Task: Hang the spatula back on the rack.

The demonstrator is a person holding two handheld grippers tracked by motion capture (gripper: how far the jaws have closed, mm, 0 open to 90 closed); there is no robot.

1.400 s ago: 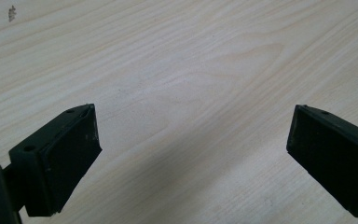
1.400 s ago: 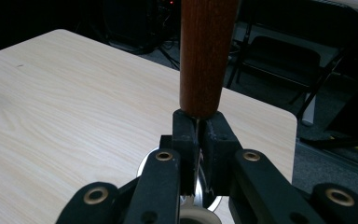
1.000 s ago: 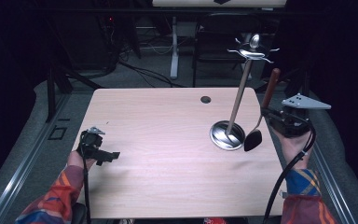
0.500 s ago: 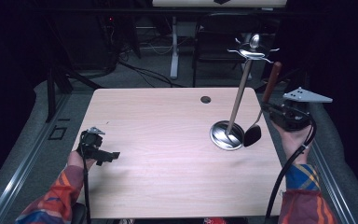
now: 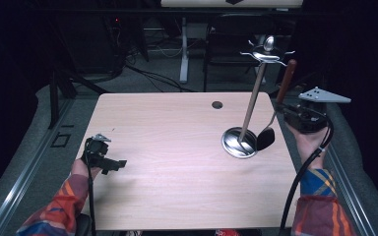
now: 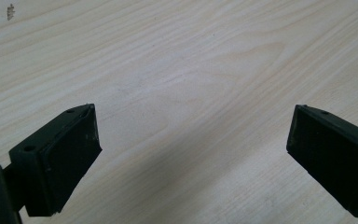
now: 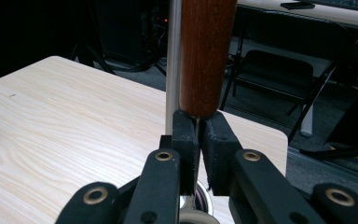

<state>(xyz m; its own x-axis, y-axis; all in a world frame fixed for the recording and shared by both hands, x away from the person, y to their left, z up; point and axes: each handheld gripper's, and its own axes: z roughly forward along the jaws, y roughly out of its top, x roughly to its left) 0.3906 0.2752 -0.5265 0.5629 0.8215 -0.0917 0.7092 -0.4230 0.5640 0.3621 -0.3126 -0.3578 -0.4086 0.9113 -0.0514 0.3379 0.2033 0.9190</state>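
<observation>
My right gripper (image 7: 198,140) pinches the wooden-handled ladle (image 5: 274,109) by its thin shank beside the utensil stand (image 5: 248,105), so it could twist loose or knock the stand, while my left gripper (image 6: 191,154) idles agape.

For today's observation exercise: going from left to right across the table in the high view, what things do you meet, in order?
left gripper → small dark hole in the tabletop → round metal base of the stand → black head of the wooden-handled utensil → right gripper
</observation>
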